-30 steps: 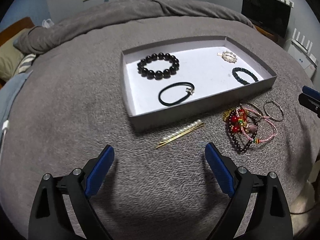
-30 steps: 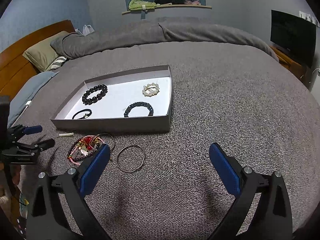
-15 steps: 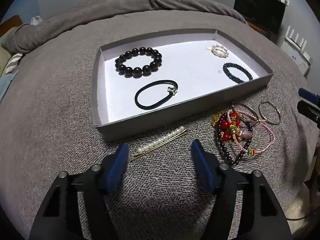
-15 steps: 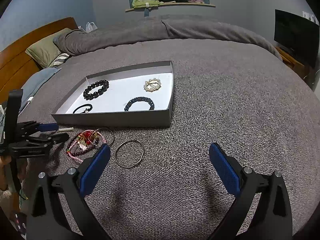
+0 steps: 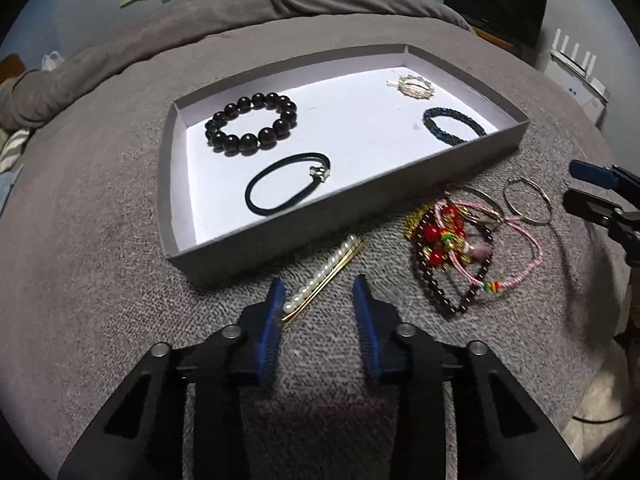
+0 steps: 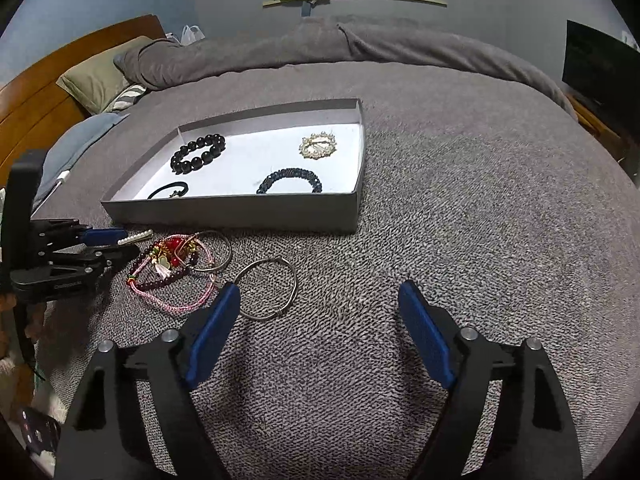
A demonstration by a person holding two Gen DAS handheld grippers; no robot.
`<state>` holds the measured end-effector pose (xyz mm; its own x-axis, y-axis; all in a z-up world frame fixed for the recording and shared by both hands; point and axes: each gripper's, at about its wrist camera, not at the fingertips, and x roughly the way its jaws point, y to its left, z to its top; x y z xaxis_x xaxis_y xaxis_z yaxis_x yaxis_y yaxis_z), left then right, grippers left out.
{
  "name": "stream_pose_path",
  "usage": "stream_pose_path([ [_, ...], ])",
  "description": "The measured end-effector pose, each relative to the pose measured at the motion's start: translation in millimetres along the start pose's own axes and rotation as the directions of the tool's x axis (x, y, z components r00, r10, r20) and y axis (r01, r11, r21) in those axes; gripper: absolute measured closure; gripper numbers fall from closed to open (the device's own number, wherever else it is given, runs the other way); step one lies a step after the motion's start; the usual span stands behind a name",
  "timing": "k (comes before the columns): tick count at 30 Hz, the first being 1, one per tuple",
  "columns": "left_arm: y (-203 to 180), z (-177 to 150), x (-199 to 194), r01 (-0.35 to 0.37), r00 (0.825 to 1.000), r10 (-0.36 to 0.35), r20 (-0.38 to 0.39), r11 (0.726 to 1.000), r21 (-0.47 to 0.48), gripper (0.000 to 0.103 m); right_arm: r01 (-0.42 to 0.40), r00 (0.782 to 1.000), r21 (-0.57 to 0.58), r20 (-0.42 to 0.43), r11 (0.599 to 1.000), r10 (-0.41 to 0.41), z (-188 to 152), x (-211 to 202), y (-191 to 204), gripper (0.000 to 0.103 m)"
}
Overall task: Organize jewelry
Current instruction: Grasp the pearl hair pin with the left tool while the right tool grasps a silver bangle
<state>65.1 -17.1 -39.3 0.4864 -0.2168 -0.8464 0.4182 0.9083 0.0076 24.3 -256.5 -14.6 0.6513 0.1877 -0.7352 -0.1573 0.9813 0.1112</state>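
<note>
Left gripper, closing, apparently unclamped, straddles pearl hairpin lying diagonally toward tray

pearl hairpin | flat on blanket | beside grey tray | bracelet heap nearby

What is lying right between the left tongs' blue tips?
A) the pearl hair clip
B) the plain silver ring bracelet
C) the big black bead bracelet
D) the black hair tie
A: the pearl hair clip lies on the grey blanket with its near end between the tips of the left tongs, which have just been closing around it; the pads do not clearly press it yet.
</note>
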Motion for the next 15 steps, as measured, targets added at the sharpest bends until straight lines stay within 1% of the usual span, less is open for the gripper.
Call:
stream_pose_path([
  [3,-2,-3,-5,0.011,1.0,-0.01,-0.007,1.0,0.011,0.071,-0.004,1.0,-0.004,-0.003,1.0,0.004,0,2,1,0.026],
  [7,1,1,-1,0.005,1.0,-0.005,-0.005,1.0,0.008,0.071,-0.012,1.0,0.002,-0.019,1.0,0.012,0,6,3,0.035],
  [9,0,4,2,-0.005,1.0,0.005,0.001,1.0,0.024,0.071,-0.011,1.0,0.0,-0.028,1.0,0.011,0,9,6,0.04],
  [11,-1,4,5,-0.008,1.0,0.008,-0.001,0.999,0.034,0.071,-0.021,0.999,0.001,-0.032,1.0,0.021,0,11,8,0.043],
  [12,-1,4,6,-0.007,1.0,0.007,-0.001,0.999,0.034,0.071,-0.022,0.999,0.001,-0.034,1.0,0.022,1,12,8,0.046],
  [13,-1,4,6,-0.004,1.0,0.004,0.001,0.999,0.033,0.073,-0.025,0.999,-0.001,-0.037,1.0,0.025,1,14,9,0.05],
  [14,0,3,5,-0.002,1.0,0.002,0.004,0.999,0.036,0.074,-0.027,0.999,-0.001,-0.041,1.0,0.027,1,16,10,0.052],
  [15,0,2,4,-0.001,1.0,0.001,0.006,0.999,0.039,0.077,-0.029,0.998,0.001,-0.047,1.0,0.029,2,19,10,0.055],
])
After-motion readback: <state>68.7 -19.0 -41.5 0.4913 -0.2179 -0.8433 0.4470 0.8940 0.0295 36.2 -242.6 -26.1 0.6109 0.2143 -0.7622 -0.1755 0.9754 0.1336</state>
